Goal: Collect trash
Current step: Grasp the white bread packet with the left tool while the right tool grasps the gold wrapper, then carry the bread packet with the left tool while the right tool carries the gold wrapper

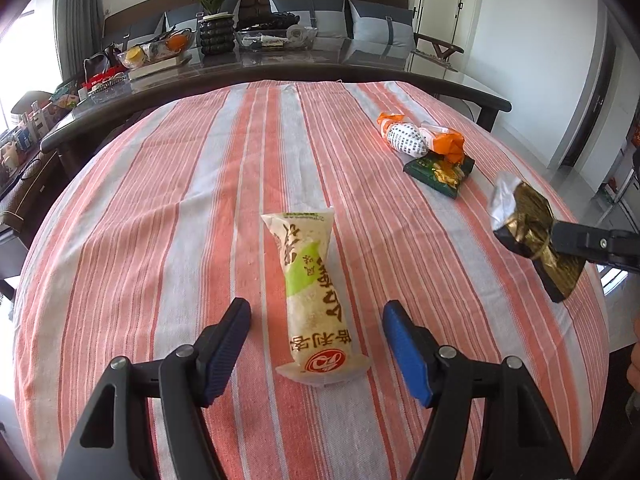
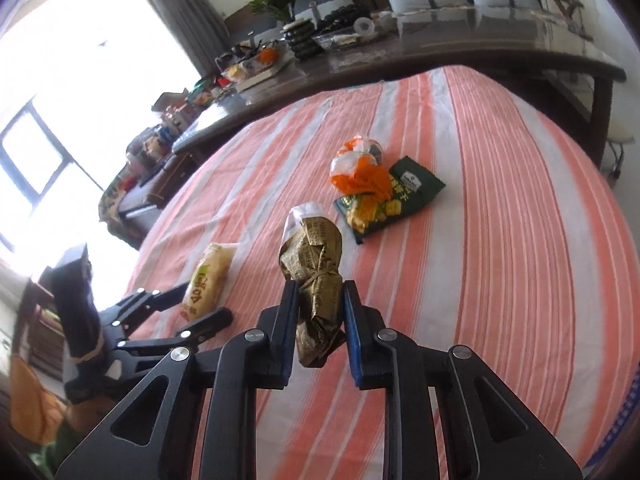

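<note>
Living room with sofa and cushions behind; in front, a dark glass-topped desk (image 1: 460,80) cluttered at its far left, its near part covered by a pink-and-white striped cloth (image 1: 200,200) that carries the trash.

Item 1. Right claw (image 2: 318,292): jaws closed on a crumpled gold-and-black foil wrapper (image 2: 314,280), pinched across its middle and held clear above the cloth. The left wrist view shows the same wrapper (image 1: 524,232) in the air near the right edge of the desk. Status: picked up, not yet deposited; no bin or bag shows in either view.

Item 2. Left claw (image 1: 316,316): jaws spread wide, holding nothing, one finger on each side of a long cream-and-green snack packet (image 1: 316,296) without touching it. The packet lies flat on the cloth toward the near edge of the desk, roughly mid-width, its sealed end nearest the claw. Status: lined up for a grasp, not yet gripped.

Item 3. Green snack bag (image 2: 388,200): flat on the cloth toward the far right part of the desk. Status: untouched.

Item 4. Orange-and-white wrappers (image 2: 360,168): crumpled, lying partly over the far end of the green bag; whether this is one piece or two cannot be told. Status: untouched.

Assessment: early in the collection. One piece in hand, one about to be taken, at least two left on the desk. Where the pieces are to go cannot be judged from these views.
</note>
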`<state>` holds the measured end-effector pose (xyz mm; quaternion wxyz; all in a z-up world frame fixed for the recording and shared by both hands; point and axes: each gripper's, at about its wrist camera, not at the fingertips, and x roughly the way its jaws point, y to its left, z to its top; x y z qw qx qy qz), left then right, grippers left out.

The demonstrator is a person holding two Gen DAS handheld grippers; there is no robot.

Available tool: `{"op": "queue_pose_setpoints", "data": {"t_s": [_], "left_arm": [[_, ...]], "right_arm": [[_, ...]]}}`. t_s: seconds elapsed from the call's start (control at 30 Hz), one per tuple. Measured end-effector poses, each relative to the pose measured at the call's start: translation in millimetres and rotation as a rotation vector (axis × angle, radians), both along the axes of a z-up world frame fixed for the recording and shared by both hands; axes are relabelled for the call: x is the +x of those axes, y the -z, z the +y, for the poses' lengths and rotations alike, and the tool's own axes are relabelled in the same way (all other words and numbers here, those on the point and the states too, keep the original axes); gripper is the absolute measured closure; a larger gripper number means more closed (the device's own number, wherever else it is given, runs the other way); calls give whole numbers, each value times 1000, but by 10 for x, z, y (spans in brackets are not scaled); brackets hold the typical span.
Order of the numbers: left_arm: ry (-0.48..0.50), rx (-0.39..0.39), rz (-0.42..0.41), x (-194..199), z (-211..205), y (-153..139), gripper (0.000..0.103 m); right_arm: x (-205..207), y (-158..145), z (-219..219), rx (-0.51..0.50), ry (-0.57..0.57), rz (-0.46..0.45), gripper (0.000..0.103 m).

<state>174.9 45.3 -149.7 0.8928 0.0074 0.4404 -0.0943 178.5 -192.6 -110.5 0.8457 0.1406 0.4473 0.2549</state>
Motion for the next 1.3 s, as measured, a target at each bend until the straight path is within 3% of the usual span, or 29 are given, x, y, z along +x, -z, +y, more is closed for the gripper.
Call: {"op": "queue_pose_setpoints", "data": {"t_s": [0.07, 0.1, 0.23, 0.33, 0.4, 0.47, 0.57, 0.7, 0.83, 0.93, 1.03, 1.07, 1.1, 1.13, 1.17, 1.23, 1.27, 1.3], "left_arm": [[-1, -5, 0, -2, 3, 0, 33], [-2, -10, 0, -6, 7, -1, 33], [-7, -18, 0, -80, 45, -13, 33], [-5, 22, 2, -165, 57, -6, 33], [6, 42, 2, -207, 60, -1, 33], [12, 36, 3, -231, 89, 0, 33], [9, 5, 12, -214, 148, -18, 33], [-12, -94, 2, -135, 264, -82, 33], [-31, -84, -7, -5, 247, -102, 33], [-13, -98, -14, 4, 203, -132, 33], [14, -51, -29, -5, 105, -143, 34], [18, -37, -31, -10, 88, -136, 40], [23, -35, -27, -10, 84, -126, 57], [30, -40, -17, -4, 84, -114, 66], [37, -49, -10, -3, 90, -102, 80], [41, -58, -13, -24, 100, -105, 82], [46, -65, -16, -38, 98, -115, 84], [54, -77, -19, -60, 93, -128, 84]], "right_arm": [[-115, 87, -202, 82, 34, 68, 78], [-162, 134, -282, 70, 54, 77, 77], [-250, 230, -494, -103, 112, 18, 67], [-322, 188, -509, -213, 89, -58, 59], [-396, 167, -447, -260, 38, -106, 36], [-462, 159, -373, -290, -19, -144, 27], [-447, 203, -245, -347, -99, -148, 25], [-397, 126, -162, -405, -140, -178, 24], [-290, 4, 6, -470, -213, -187, 21], [-177, -3, 185, -532, -266, -160, 21], [-54, 35, 296, -551, -282, -116, 22], [-22, 66, 318, -561, -287, -98, 24], [13, 102, 348, -571, -296, -78, 28], [37, 141, 372, -582, -306, -56, 34], [59, 178, 383, -592, -310, -34, 59], [40, 163, 365, -577, -292, -23, 65], [15, 129, 347, -563, -285, -24, 74], [-18, 91, 325, -545, -277, -29, 75]]}}
